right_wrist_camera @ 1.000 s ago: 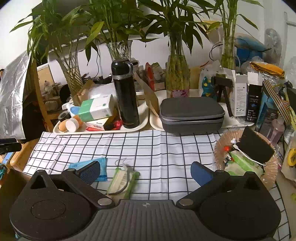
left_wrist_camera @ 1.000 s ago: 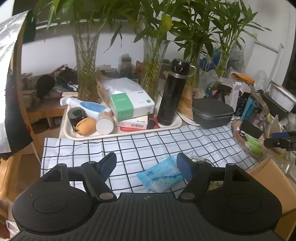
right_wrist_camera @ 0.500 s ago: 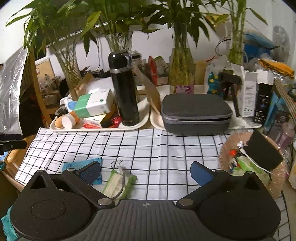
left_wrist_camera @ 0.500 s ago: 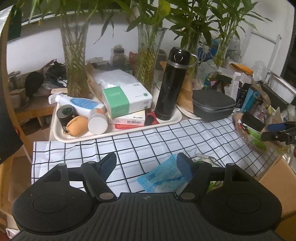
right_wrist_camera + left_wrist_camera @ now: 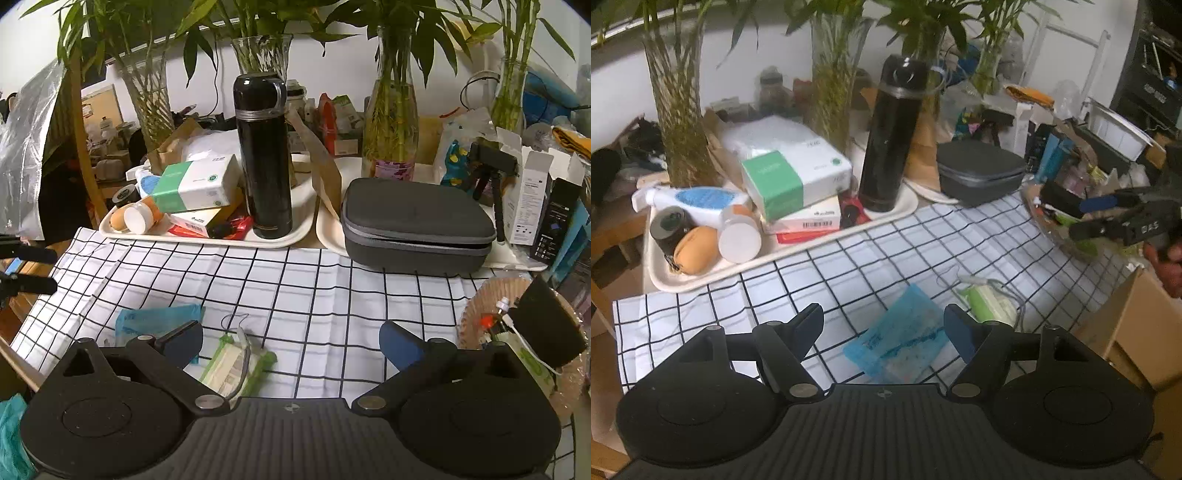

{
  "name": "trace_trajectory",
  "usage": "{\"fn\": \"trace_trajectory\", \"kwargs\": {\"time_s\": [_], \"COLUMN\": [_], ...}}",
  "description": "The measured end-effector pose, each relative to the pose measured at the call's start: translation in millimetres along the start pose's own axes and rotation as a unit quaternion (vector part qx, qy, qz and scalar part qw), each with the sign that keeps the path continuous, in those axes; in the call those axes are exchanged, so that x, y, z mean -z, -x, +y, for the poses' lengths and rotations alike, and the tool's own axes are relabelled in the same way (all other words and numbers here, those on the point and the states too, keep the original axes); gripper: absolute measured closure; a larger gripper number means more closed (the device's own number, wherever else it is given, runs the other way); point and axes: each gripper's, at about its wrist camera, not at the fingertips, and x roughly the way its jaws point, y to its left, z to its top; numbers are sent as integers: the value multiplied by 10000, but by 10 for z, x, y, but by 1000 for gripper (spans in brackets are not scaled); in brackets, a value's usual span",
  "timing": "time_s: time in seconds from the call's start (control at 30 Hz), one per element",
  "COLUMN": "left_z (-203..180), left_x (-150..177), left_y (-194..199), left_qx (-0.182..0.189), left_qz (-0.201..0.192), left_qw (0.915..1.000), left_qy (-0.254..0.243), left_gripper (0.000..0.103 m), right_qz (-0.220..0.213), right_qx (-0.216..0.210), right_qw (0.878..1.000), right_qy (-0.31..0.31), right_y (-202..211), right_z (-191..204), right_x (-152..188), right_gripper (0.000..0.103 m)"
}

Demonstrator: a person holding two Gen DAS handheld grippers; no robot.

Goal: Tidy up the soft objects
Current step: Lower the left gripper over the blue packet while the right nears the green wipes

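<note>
Blue tissue pack [image 5: 901, 336]: soft flat packet lying on the checked cloth [image 5: 886, 254] at the near edge. Compared with a second ago it sits larger and lower in the left wrist view, more fully between the fingers, with more cloth showing beyond it. Its long axis runs diagonally, near-left to far-right. In the right wrist view the same pack [image 5: 157, 319] lies at near left, partly behind a finger.

Green wipes pack [image 5: 991, 301]: just right of the blue pack, apart from it, a thin cord looped over it. Long axis also diagonal. In the right wrist view [image 5: 236, 365] it lies closer to the camera than a second ago.

Left gripper [image 5: 882, 328]: tilted down toward the cloth, jaws wide apart and unchanged, straddling the blue pack with no visible contact; nothing held.

Right gripper [image 5: 290, 341]: tilted down likewise, jaws wide apart over bare cloth, the green pack beside its left finger; nothing held. It also shows at the right edge of the left view [image 5: 1108, 218].

Beyond: a cream tray [image 5: 295, 232] at the cloth's far edge holding a black flask [image 5: 263, 155] and a green-and-white tissue box [image 5: 195, 184]; a grey zip case [image 5: 417, 225] to the right.
</note>
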Motion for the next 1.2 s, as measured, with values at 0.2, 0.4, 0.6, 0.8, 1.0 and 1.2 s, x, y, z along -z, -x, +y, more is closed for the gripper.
{"fn": "trace_trajectory", "kwargs": {"time_s": [0.2,0.4,0.6,0.8,1.0,1.2], "left_z": [84,-25,-164,-220,-263,-285], "left_x": [9,38,119,156,203,272], "left_y": [-219,-508,-793,-957,-1109,-1209], "left_qx": [-42,-184,-73,219,328,218], "left_qz": [179,457,721,939,1178,1233], "left_qw": [9997,9957,9876,9824,9765,9737], "left_qy": [-129,-780,-1393,-1600,-1776,-1902], "left_gripper": [32,31,26,26,26,21], "right_qz": [69,164,300,442,568,677], "right_qx": [-11,53,133,151,207,265], "right_qw": [9999,9998,9995,9989,9982,9973], "right_qy": [110,111,-2,10,4,63], "right_y": [-131,-233,-286,-358,-434,-525], "right_z": [25,1,-29,-60,-72,-50], "right_x": [-85,-136,-142,-122,-122,-119], "right_gripper": [1,1,1,1,1,1]}}
